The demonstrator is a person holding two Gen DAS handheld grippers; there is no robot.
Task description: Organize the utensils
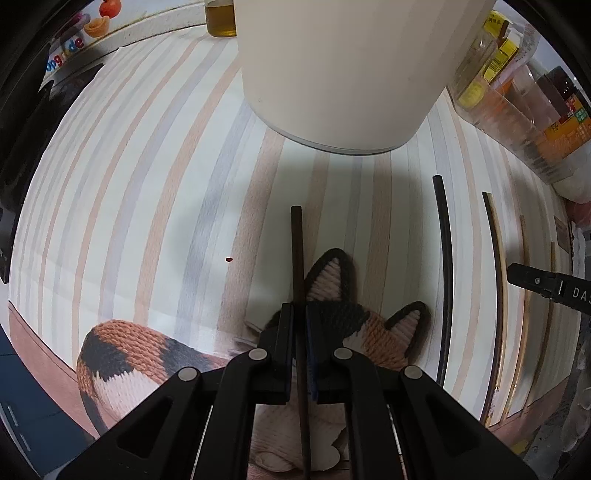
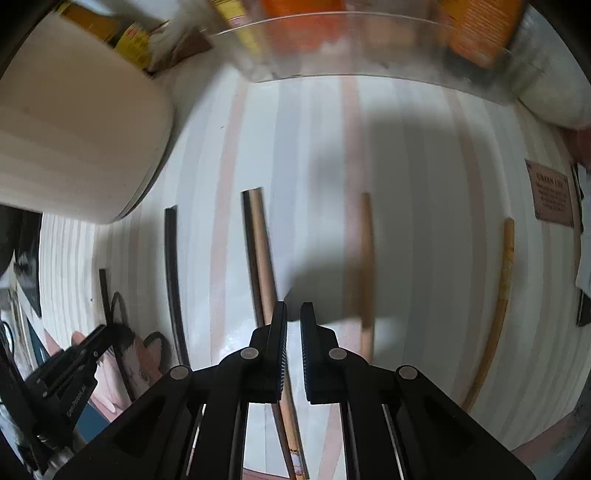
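On the striped tabletop (image 1: 147, 155), the left tongs (image 1: 300, 321) point straight down and are clenched on a dark brown chopstick (image 1: 297, 251), which runs up between the two pads and sticks out past their tips. Beneath these tongs lies a knitted cat-shaped mat (image 1: 373, 332) in orange, black and pale pink; its ears show on either side of the held stick.

Right of that, seen from the left wrist: a black chopstick (image 1: 445, 266) lying alone on the tabletop, then a dark stick and a tan stick (image 1: 498, 280) side by side, touching or nearly so. Two more light wooden sticks lie farther right, apart from each other.

A large cream cylindrical container (image 1: 343, 70) stands at the far side of the tabletop. A clear plastic bin (image 1: 517, 122) of packets sits to its right. A jar of yellow liquid (image 1: 220, 18) stands behind, at the left.

Right wrist view: the right tongs (image 2: 293, 325) are closed with only a narrow slit between the pads, and nothing is gripped. They hang over the dark/tan pair (image 2: 260, 243), which passes under them. A light wooden stick (image 2: 365, 266) lies to the right, blurred, and another (image 2: 498, 295) further right. The left tongs appear at the lower left of this view.
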